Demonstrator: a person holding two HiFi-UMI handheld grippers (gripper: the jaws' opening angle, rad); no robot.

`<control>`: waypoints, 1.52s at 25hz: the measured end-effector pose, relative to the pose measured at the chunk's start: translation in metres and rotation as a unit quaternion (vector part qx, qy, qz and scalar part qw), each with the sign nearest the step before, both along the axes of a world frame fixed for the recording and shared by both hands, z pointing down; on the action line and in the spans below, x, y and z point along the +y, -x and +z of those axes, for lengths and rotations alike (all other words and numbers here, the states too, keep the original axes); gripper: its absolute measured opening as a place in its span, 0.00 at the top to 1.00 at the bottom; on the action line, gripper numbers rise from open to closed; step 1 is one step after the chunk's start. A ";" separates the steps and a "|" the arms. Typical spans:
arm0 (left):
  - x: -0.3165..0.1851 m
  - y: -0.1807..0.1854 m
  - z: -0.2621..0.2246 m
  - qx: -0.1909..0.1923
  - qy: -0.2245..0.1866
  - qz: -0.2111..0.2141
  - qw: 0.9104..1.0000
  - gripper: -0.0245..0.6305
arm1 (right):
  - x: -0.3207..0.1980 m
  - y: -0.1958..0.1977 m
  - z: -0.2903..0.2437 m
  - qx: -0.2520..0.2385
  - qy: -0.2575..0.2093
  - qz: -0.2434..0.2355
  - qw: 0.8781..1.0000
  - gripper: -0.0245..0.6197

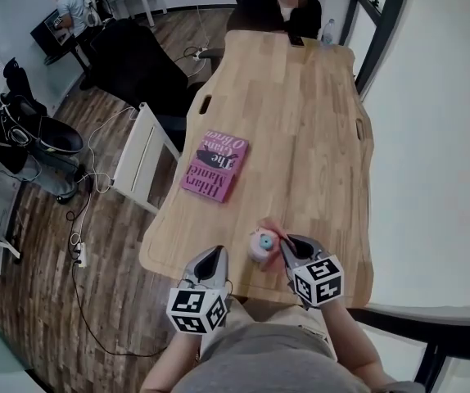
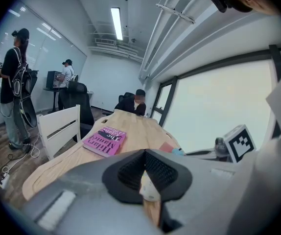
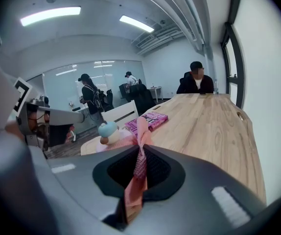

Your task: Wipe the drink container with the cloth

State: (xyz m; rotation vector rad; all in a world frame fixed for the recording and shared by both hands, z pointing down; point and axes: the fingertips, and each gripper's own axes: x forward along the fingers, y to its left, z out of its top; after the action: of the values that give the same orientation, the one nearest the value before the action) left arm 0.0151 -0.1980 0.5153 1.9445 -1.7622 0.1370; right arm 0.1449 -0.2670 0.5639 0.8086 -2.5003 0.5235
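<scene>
The right gripper has its jaws pinched on the pink cloth. The drink container stands just left of them. The left gripper has its jaws together, apart from the container. Wooden worktop — a pink book mid-table, office beyond.

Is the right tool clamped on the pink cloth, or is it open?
Shut on it: the right tool pinches the pink cloth between closed jaws.

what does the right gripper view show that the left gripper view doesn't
Only the right gripper view: the pink cloth pinched by the right gripper, the blue-topped drink container beside it. Only the left gripper view: the left gripper with jaws shut together, plus the right gripper's marker cube. Both: the pink book, the wooden table, a seated person at its far end.
</scene>
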 end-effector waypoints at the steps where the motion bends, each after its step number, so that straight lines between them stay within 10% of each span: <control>1: 0.000 -0.001 0.001 0.000 0.001 -0.002 1.000 0.96 | 0.000 0.000 0.004 0.002 0.002 -0.002 1.000 0.93; 38: 0.003 -0.020 0.010 -0.006 0.015 0.015 1.000 0.96 | 0.015 -0.012 0.140 0.129 0.073 -0.006 0.989 0.93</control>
State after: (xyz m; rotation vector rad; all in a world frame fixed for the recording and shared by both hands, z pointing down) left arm 0.0347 -0.1947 0.5254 1.9525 -1.7292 0.1846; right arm 0.1566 -0.2515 0.7044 0.7531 -2.2008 0.5533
